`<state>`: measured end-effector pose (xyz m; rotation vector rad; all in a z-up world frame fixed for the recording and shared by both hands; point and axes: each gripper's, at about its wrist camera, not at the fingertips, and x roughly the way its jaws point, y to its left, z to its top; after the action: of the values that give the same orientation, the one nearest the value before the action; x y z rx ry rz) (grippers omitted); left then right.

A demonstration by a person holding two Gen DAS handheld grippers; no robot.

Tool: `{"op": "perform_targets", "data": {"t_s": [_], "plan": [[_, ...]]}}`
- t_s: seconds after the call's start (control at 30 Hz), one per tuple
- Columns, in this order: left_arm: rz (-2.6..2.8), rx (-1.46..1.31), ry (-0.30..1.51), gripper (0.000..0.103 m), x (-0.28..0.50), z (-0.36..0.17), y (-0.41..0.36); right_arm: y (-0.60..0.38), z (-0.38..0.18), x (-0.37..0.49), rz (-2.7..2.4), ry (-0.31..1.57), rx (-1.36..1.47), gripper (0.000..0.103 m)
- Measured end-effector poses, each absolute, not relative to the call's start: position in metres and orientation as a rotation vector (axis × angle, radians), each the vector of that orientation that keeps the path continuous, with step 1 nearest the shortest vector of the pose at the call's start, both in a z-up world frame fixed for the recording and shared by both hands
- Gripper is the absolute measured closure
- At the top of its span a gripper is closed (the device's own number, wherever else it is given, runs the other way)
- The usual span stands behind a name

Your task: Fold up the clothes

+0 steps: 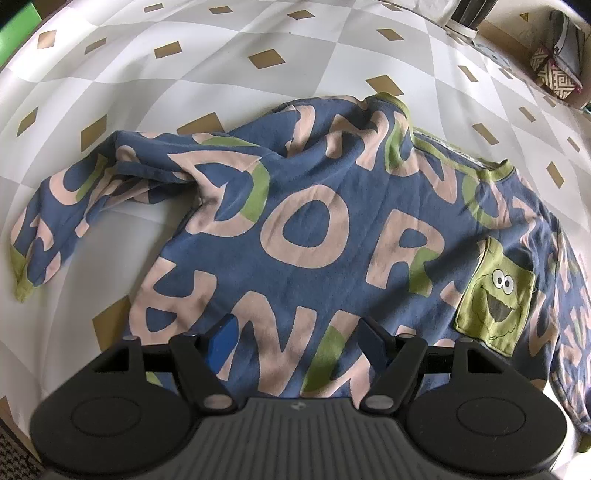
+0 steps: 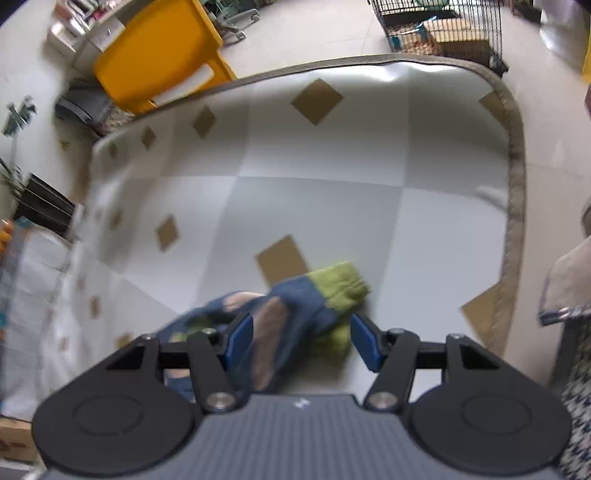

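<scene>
A blue sweatshirt (image 1: 295,229) with big pink letters and green trim lies spread front up on the checkered tablecloth (image 1: 184,55). Its green chest pocket (image 1: 495,299) shows a cartoon face. One sleeve (image 1: 74,192) lies crumpled out to the left. My left gripper (image 1: 297,339) hovers open over the lower part of the shirt, nothing between its fingers. In the right wrist view the other sleeve (image 2: 295,306), ending in a green cuff (image 2: 340,284), lies bunched between the spread fingers of my right gripper (image 2: 301,341). It sits close to the left pad (image 2: 240,339) and clear of the right one.
The table's padded edge (image 2: 517,166) curves round the far and right sides. Beyond it stand a yellow chair (image 2: 159,55) and a wire cage (image 2: 443,26) on the floor. A patterned pouch (image 1: 554,70) sits in a box past the table's far right corner.
</scene>
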<state>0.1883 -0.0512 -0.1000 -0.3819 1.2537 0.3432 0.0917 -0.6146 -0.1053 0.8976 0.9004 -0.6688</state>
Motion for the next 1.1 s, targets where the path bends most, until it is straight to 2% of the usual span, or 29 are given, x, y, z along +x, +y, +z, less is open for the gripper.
{"op": "perform_targets", "data": {"t_s": [0.47,0.57,0.63,0.73,0.97,1.1], "plan": [[0.349,-0.359,1.268,0.033,0.190,-0.107,-0.055,-0.643,-0.133,0.090,-0.691,0.854,0.927,0.051],[0.349,-0.350,1.269,0.033,0.190,-0.108,-0.056,-0.645,-0.139,0.092,-0.682,0.842,0.926,0.063],[0.350,-0.345,1.272,0.033,0.190,-0.109,-0.057,-0.646,-0.141,0.092,-0.685,0.831,0.920,0.075],[0.351,-0.337,1.276,0.033,0.191,-0.110,-0.059,-0.646,-0.137,0.091,-0.689,0.799,0.899,0.086],[0.346,-0.329,1.278,0.033,0.191,-0.110,-0.060,-0.636,-0.111,0.096,-0.644,0.726,0.829,0.089],[0.348,-0.338,1.275,0.033,0.192,-0.109,-0.059,-0.625,-0.074,0.085,-0.613,0.638,0.802,0.090]]}}
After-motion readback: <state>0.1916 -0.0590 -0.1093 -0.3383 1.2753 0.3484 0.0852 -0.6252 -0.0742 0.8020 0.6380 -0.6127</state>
